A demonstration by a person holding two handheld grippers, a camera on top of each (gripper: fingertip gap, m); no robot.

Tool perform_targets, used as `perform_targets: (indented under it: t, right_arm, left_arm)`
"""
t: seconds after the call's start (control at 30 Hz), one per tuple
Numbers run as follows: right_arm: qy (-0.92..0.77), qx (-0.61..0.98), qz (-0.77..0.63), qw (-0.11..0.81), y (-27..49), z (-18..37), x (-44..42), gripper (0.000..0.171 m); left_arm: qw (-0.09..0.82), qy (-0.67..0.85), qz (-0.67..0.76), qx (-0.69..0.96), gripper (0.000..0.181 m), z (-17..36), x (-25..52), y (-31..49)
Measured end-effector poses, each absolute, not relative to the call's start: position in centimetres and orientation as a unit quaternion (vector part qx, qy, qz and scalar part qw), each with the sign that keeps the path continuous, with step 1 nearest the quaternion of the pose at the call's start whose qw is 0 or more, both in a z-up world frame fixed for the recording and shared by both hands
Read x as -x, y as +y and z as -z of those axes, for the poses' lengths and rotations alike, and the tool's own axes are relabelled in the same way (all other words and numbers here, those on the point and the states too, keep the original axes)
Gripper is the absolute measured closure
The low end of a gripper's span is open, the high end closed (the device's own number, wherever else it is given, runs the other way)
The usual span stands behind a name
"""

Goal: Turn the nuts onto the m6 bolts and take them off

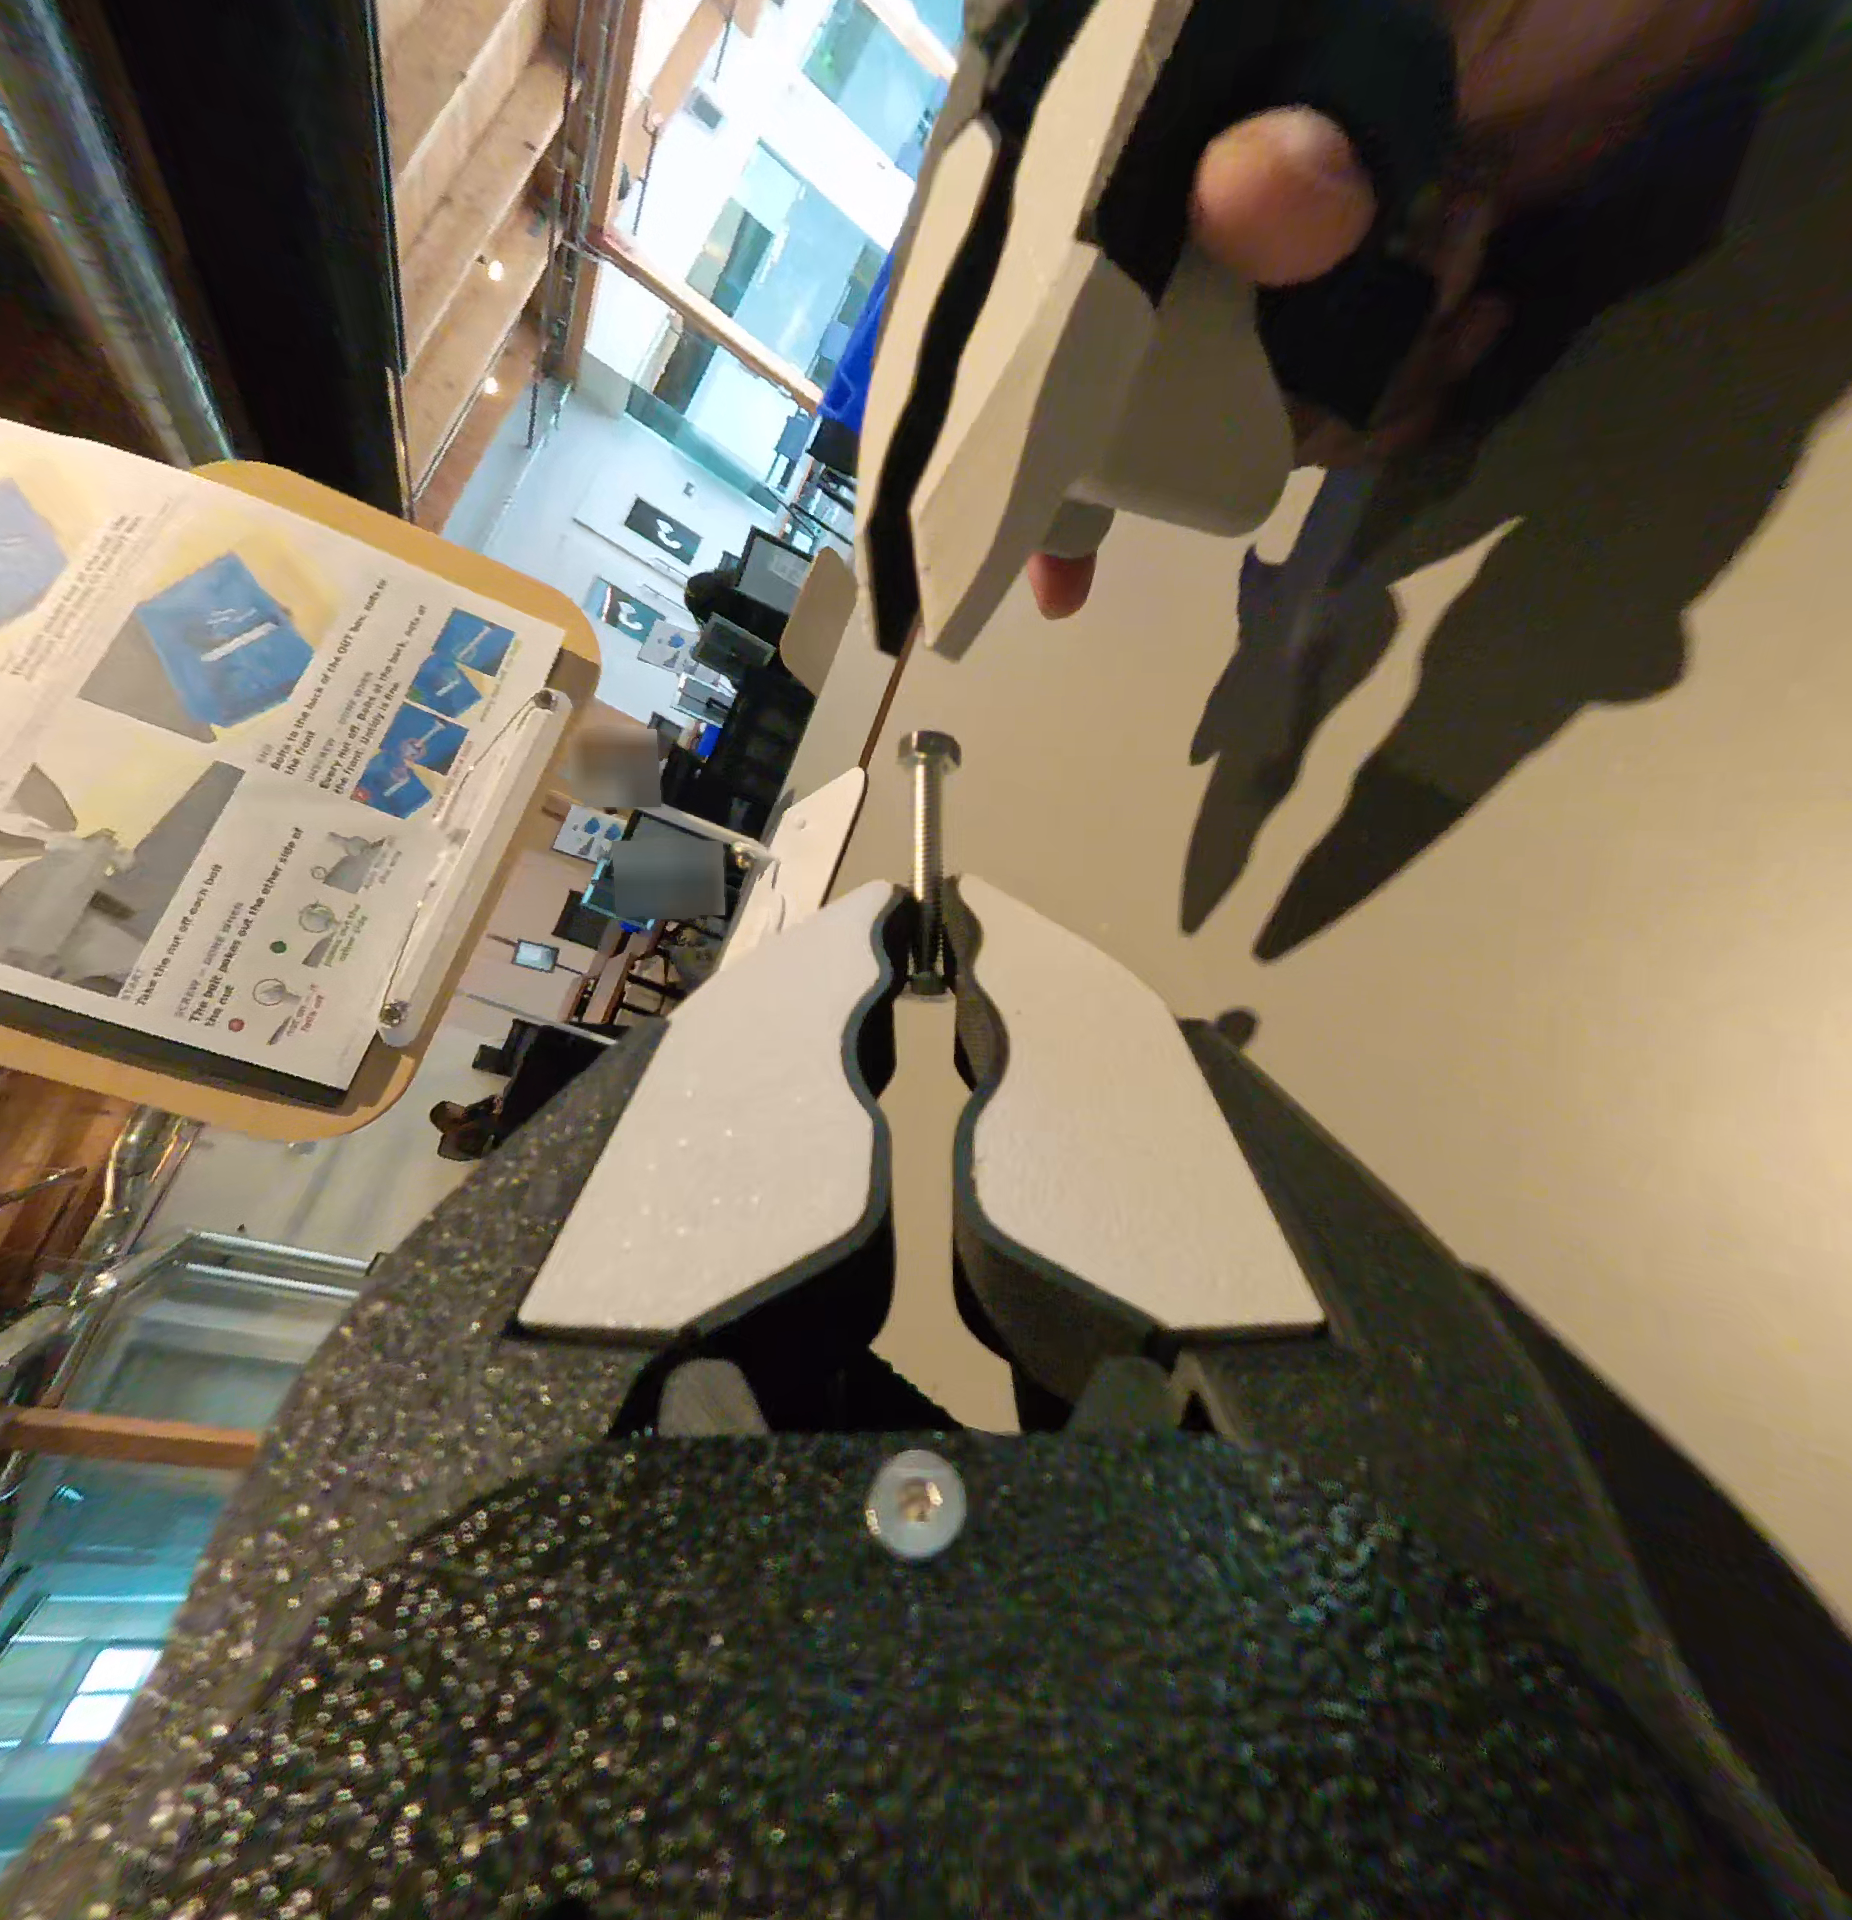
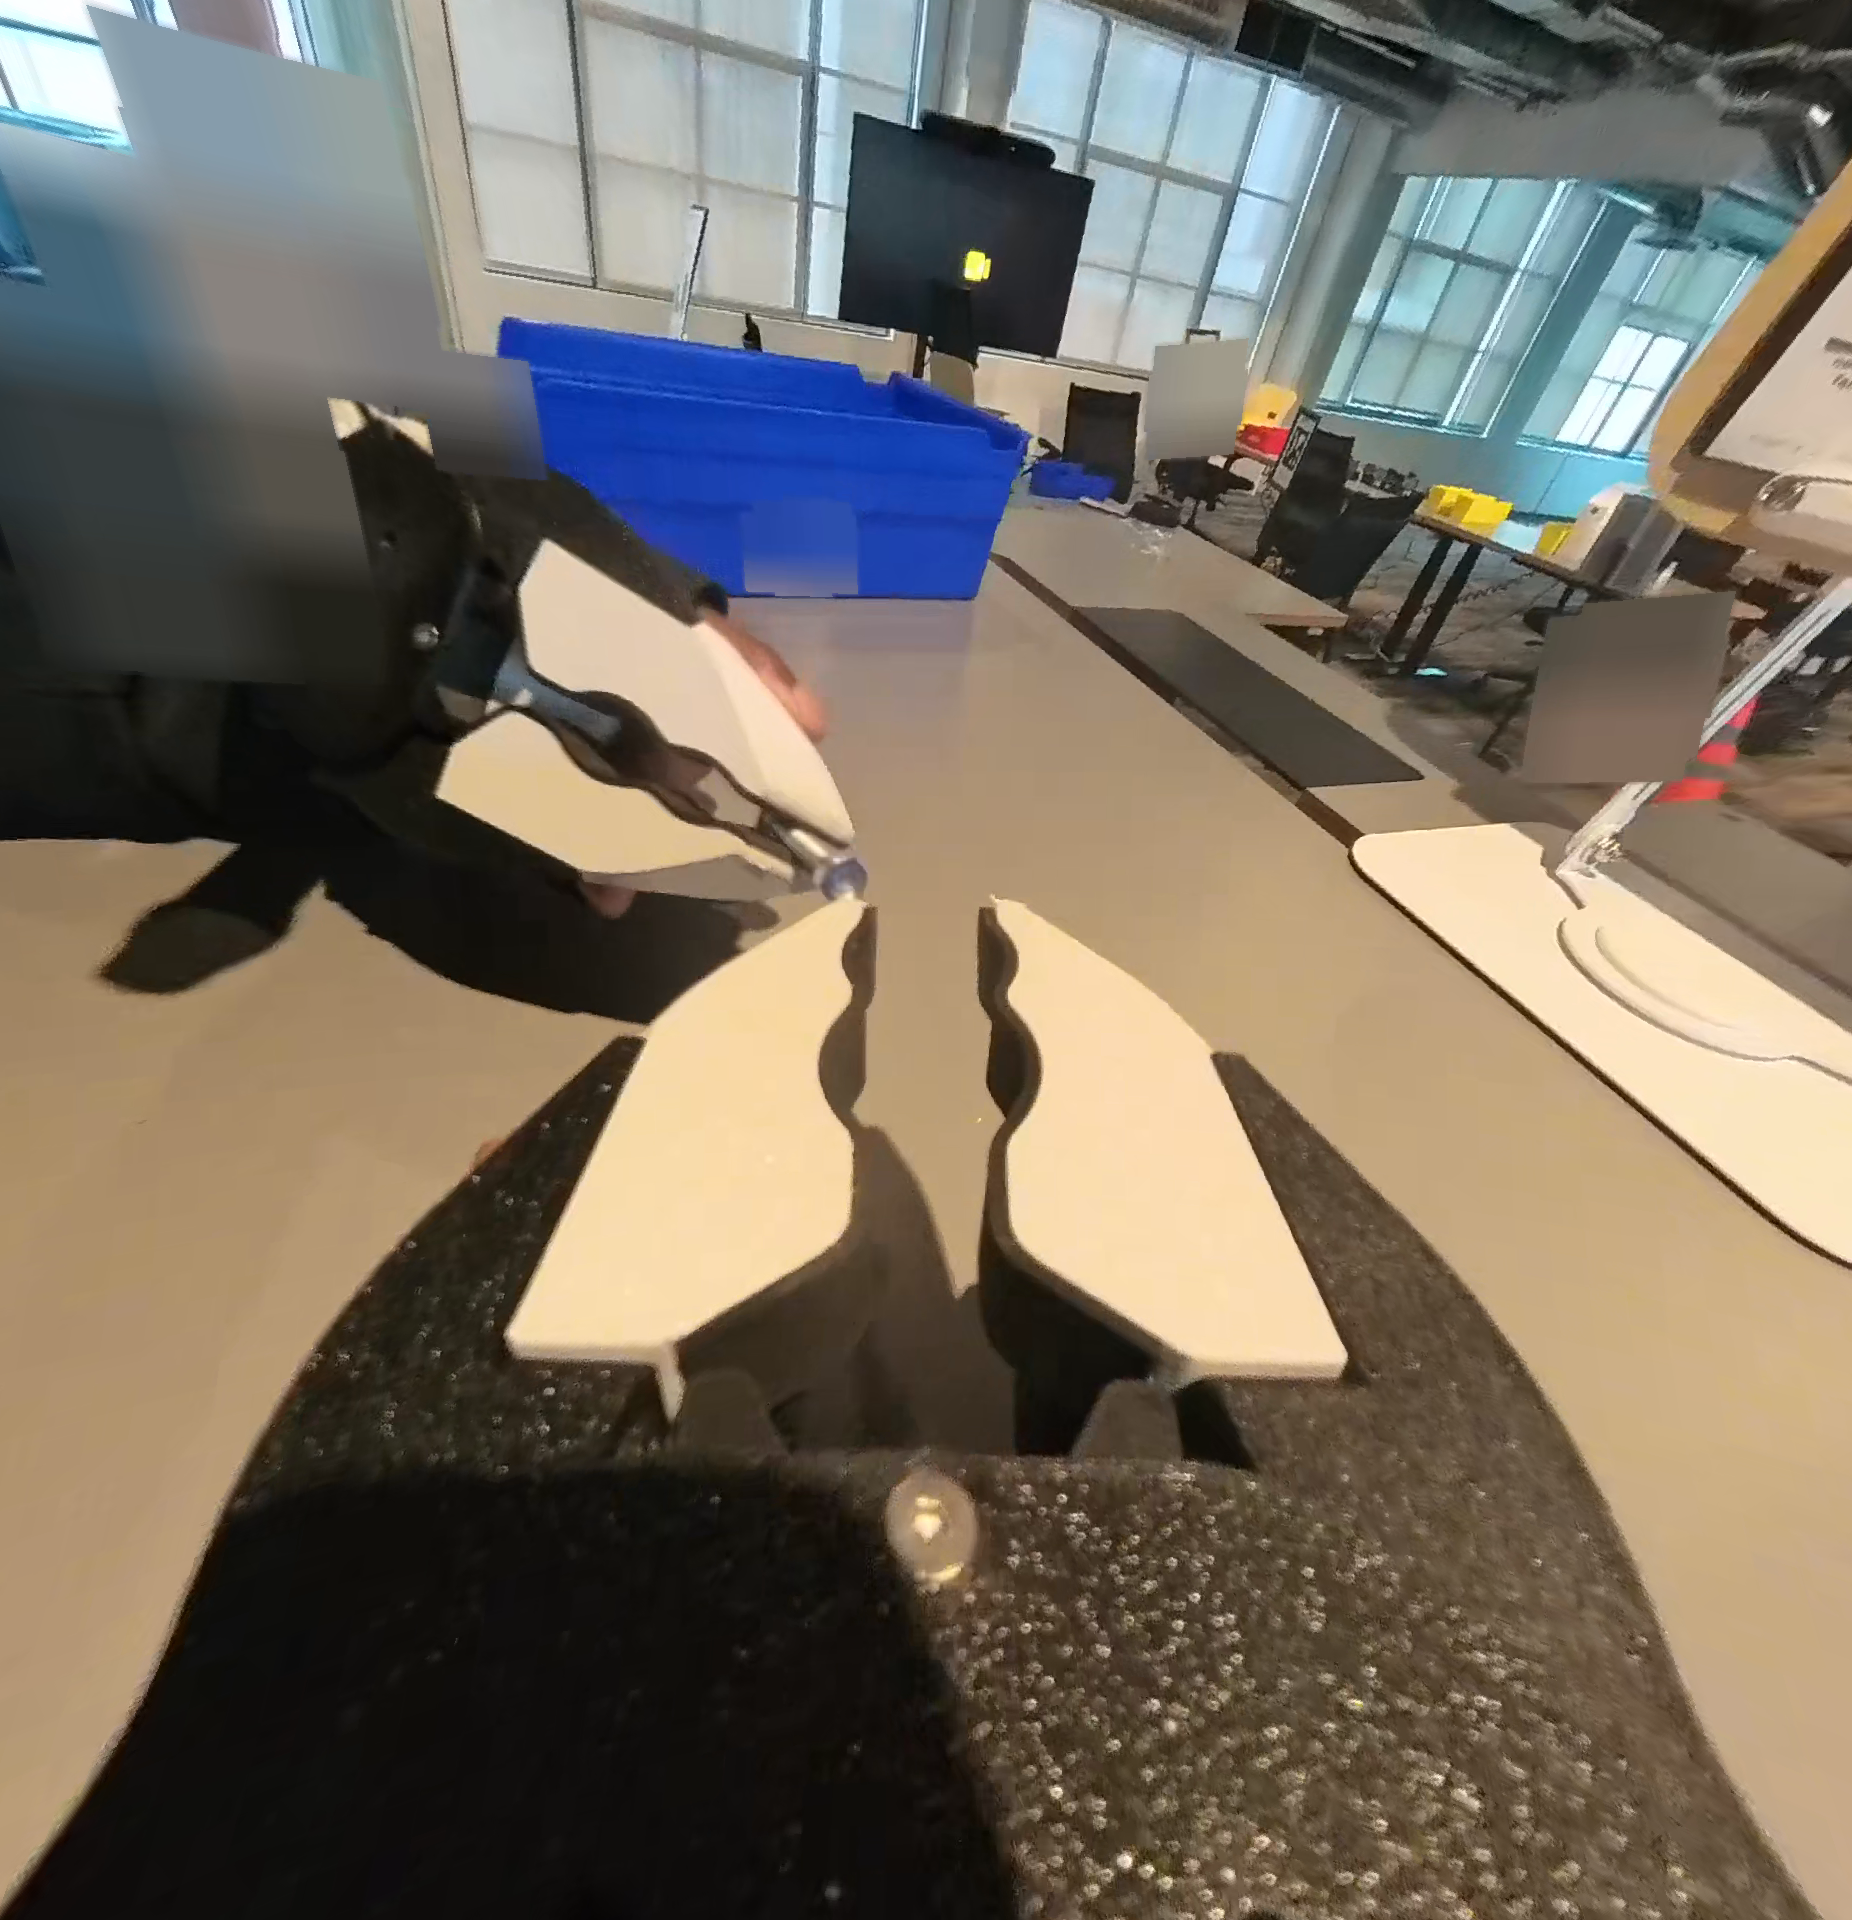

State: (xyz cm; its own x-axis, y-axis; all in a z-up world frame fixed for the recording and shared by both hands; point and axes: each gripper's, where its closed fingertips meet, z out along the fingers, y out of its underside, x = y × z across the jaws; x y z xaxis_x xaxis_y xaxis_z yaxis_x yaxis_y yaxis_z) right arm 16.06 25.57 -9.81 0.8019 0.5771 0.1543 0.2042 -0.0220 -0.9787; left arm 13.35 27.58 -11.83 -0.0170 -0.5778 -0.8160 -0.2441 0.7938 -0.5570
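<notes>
My left gripper (image 1: 927,891) is shut on a silver M6 bolt (image 1: 926,821). The bolt's threaded shaft sticks out past the fingertips, with the hex head at the far end. A small silver piece sits at the bolt's inner end between the fingers; I cannot tell whether it is a nut. My right gripper (image 2: 927,916) is open and empty above the grey table (image 2: 1057,810). The left gripper (image 2: 823,847) shows just left of its tips, with the bolt head (image 2: 844,881) almost touching the right gripper's left fingertip (image 2: 849,920). The right gripper (image 1: 901,623) also hangs beyond the bolt head in the left wrist view.
A blue bin (image 2: 766,457) stands at the back of the table. A white stand base (image 2: 1504,997) is at the right, holding a wooden board with an instruction sheet (image 1: 226,779). A black mat (image 2: 1234,686) lies beyond. A person's hands hold both grippers. About 5 cm separates my left fingertips from my right.
</notes>
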Motion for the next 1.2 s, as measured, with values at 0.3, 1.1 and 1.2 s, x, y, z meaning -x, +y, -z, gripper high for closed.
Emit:
perform_targets:
  t: [0.3, 1.1, 1.2]
  right_arm:
    - [-0.283, 0.695, -0.164, 0.640, 25.3, 9.7, -16.0, 0.154]
    - [-0.518, 0.583, 0.030, 0.625, 22.5, 11.3, -12.7, 0.160]
    - [-0.589, 0.521, 0.149, 0.600, 22.3, 12.6, -12.5, 0.160]
  left_arm:
    - [0.636, 0.722, 0.076, 0.262, 0.175, 12.2, -13.4, 27.4]
    - [0.566, 0.755, 0.223, 0.245, 0.176, 12.2, -12.9, 23.5]
    - [0.492, 0.773, 0.282, 0.283, 0.176, 13.6, -12.4, 23.0]
